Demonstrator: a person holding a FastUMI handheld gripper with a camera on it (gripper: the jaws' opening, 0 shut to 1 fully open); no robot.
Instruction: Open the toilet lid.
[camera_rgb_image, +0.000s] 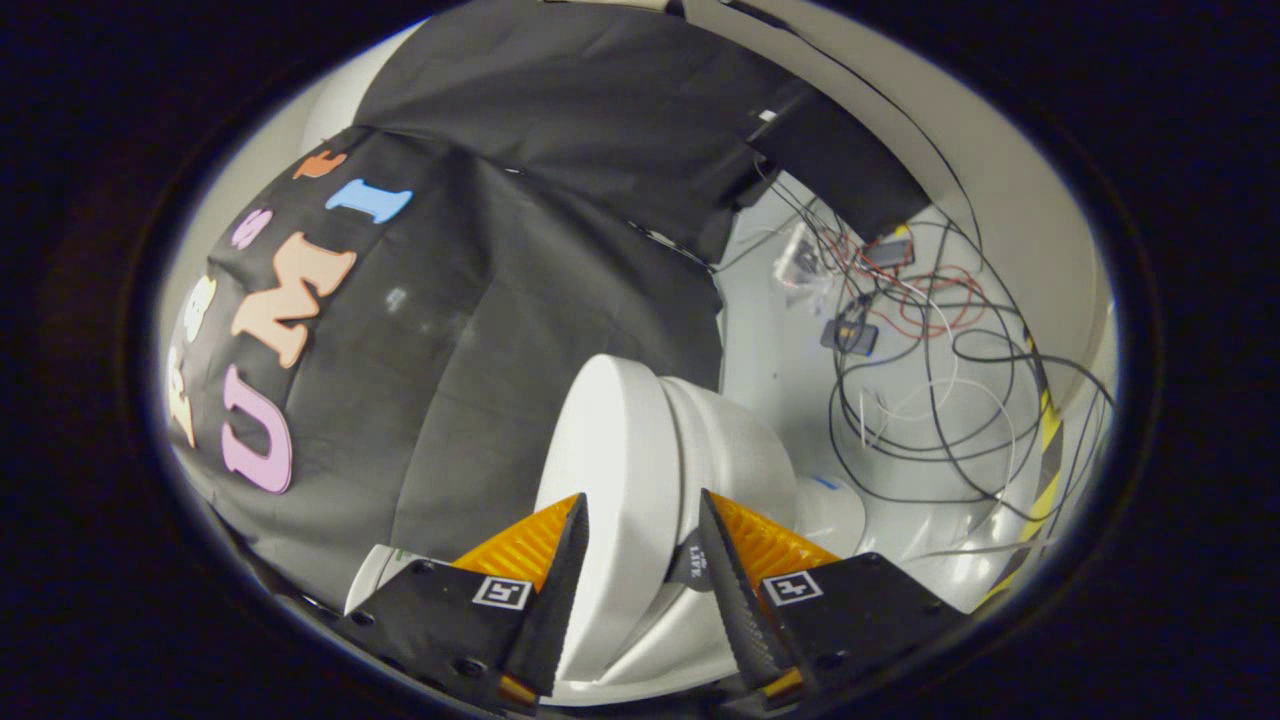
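Observation:
The white toilet lid (615, 440) stands on edge between my fingers, lifted away from the white seat and bowl (735, 450) that lie just beyond its far face. My gripper (641, 495) straddles the lid's rim. One finger (560, 590) lies against the lid's outer face and the other finger (725, 590) against its inner edge, so both press on it. The lid's lower part runs down between the finger bases.
A tangle of black, white and red cables (930, 380) with small electronic parts lies on the white surface beyond the bowl. Yellow-black hazard tape (1045, 460) marks an edge there. The black cloth wall (480, 320) hangs close behind the lid.

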